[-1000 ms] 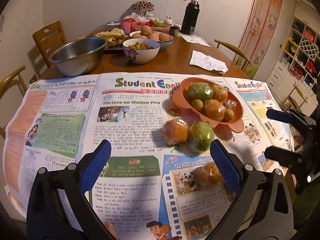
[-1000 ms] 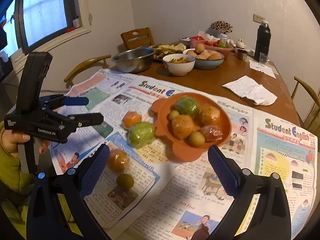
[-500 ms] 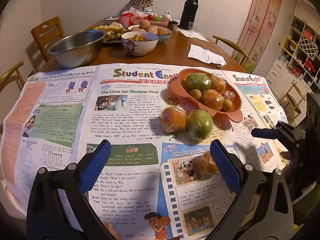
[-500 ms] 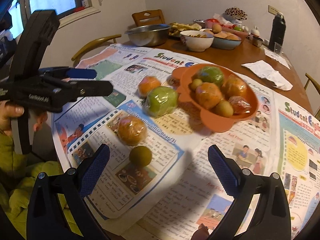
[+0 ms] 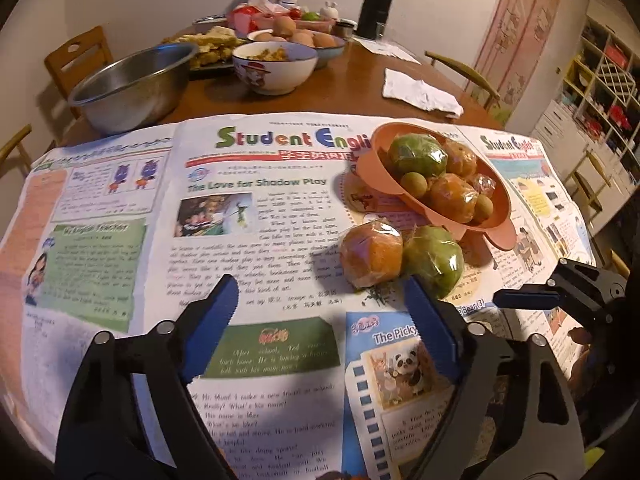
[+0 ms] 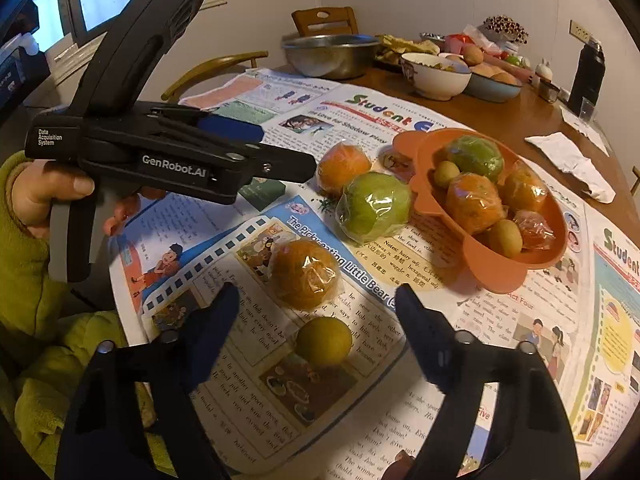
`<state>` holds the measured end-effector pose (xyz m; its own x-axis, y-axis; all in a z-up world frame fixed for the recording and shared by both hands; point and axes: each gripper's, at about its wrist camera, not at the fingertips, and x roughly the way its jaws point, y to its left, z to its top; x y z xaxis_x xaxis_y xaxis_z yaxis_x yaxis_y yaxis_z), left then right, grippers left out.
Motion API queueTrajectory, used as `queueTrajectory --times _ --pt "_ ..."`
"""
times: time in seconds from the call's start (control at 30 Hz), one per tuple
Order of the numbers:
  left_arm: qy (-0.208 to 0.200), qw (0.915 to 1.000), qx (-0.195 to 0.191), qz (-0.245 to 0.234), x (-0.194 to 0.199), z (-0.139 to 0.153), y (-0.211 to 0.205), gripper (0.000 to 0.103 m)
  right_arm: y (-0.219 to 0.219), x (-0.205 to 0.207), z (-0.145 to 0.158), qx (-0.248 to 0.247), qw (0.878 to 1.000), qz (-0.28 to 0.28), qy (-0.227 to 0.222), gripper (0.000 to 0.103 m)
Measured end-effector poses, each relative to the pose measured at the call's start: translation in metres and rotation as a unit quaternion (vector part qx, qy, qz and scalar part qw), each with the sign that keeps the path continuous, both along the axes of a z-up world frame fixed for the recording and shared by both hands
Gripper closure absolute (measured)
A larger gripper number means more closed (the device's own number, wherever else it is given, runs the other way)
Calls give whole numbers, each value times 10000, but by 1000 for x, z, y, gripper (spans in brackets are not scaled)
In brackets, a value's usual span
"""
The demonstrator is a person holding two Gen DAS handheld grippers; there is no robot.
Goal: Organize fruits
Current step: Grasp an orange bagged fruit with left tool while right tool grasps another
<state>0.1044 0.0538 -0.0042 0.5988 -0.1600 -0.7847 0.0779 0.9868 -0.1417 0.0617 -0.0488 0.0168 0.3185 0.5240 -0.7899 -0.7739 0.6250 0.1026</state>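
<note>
The left gripper is showing a black moulded body printed "GenRobot.AI" and "Data Acquisition System", with blue pads lining its fingers and silver screws sitting just behind them. An olive-green fleece sleeve is covering the wrist behind its grey trigger.

glossy film-wrapped fruit, matt orange plastic bowl, printed newspaper, shiny steel basin
</note>
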Motion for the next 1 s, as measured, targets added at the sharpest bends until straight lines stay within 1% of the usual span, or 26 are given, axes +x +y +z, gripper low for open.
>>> queueTrajectory --times 0.03,0.07,0.13,0.17,0.23,0.3,0.5,0.6,0.73,0.8,0.83,0.87,1.0 --pt "1 10000 -2 -62 2 -1 -2 28 1 1 -1 3 10000 24 17 35" --pt "7 10000 7 -85 4 -2 -3 30 2 1 -2 5 10000 39 37 38" --pt "25 9999 20 -136 8 -4 -5 32 5 2 -3 -3 9999 108 61 48" --pt "39 9999 6 -154 11 -5 -6 34 6 2 -3 -4 9999 134 62 50" --pt "59 9998 -16 -191 14 -7 -6 36 10 3 -5 3 9997 214 83 61" --pt "79 9998 -37 -206 17 -10 -7 38 12 3 -6 -16 9996 264 80 64" --pt "125 9992 -198 -334 24 -15 -8 41 15 3 -6 5 9995 301 71 65" --pt "158 9987 -279 -385 28 -17 -8 45 14 5 -6 29 9995 299 94 65" --pt "150 9983 -331 -446 33 -18 -9 53 13 4 -6 48 9995 293 109 65" --pt "142 9981 -372 -466 36 -18 -9 59 13 4 -6 58 9995 292 109 65" --pt "143 9979 -399 -487 37 -18 -10 66 13 4 -6 62 9995 297 105 65" --pt "143 9978 -405 -501 38 -18 -10 68 12 4 -5 70 9995 300 105 65" --pt "130 9978 -421 -492 38 -17 -9 71 10 3 -2 140 9994 299 90 65"
